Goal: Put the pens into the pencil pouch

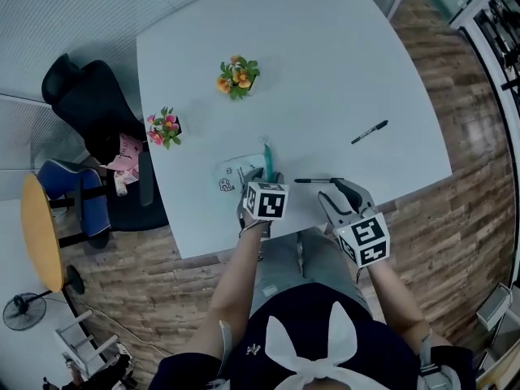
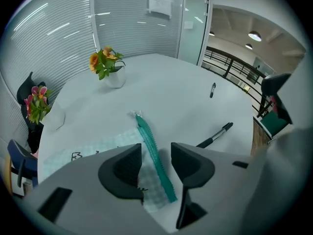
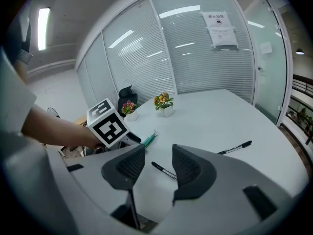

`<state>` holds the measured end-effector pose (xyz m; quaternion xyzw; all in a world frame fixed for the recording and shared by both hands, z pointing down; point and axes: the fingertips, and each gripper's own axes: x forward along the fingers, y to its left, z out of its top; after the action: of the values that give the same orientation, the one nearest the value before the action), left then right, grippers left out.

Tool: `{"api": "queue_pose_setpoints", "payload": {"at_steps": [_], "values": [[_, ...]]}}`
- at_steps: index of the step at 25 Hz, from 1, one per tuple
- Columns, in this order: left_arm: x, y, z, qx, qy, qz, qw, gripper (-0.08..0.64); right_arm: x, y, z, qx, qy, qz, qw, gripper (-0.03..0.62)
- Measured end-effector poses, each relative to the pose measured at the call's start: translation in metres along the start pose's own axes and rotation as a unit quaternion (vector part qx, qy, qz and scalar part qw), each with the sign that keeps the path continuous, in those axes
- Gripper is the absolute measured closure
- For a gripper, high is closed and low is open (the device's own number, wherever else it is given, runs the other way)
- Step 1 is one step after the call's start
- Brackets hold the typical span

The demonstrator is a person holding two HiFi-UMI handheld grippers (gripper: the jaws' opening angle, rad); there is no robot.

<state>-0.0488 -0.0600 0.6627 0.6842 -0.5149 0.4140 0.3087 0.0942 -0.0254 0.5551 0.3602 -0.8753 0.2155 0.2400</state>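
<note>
white tabletop is carrying the pencil pouch; we are holding the left gripper with jaws apart astride its zipper, and the right gripper with jaws apart, empty, near a pen.

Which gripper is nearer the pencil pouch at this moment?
Left. The left gripper is right at the pencil pouch, its open fingers straddling the green zipper. The right gripper is off to the side, apart from the pouch, open and aimed at the nearer pen.
</note>
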Motion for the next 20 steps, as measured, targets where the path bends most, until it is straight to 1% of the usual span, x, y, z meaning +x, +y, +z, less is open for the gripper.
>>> {"api": "queue_pose_setpoints", "payload": {"at_steps": [3,9,14,20], "values": [[0.007,0.002,-0.002,0.006,0.011,0.004,0.9999,0.405,0.004,-0.001,-0.001,0.005,0.002,-0.004,1.0,0.41],[0.01,0.006,-0.005,0.007,0.02,0.0,0.9998,0.474,0.01,0.003,0.002,0.012,0.004,-0.008,1.0,0.408],[-0.001,0.006,-0.004,-0.011,0.015,-0.024,0.9995,0.5,0.014,0.004,0.001,0.017,0.009,-0.004,1.0,0.399],[-0.02,0.009,-0.002,-0.043,-0.013,-0.066,0.9968,0.508,0.016,0.005,0.004,0.016,0.007,-0.002,1.0,0.399]]}}
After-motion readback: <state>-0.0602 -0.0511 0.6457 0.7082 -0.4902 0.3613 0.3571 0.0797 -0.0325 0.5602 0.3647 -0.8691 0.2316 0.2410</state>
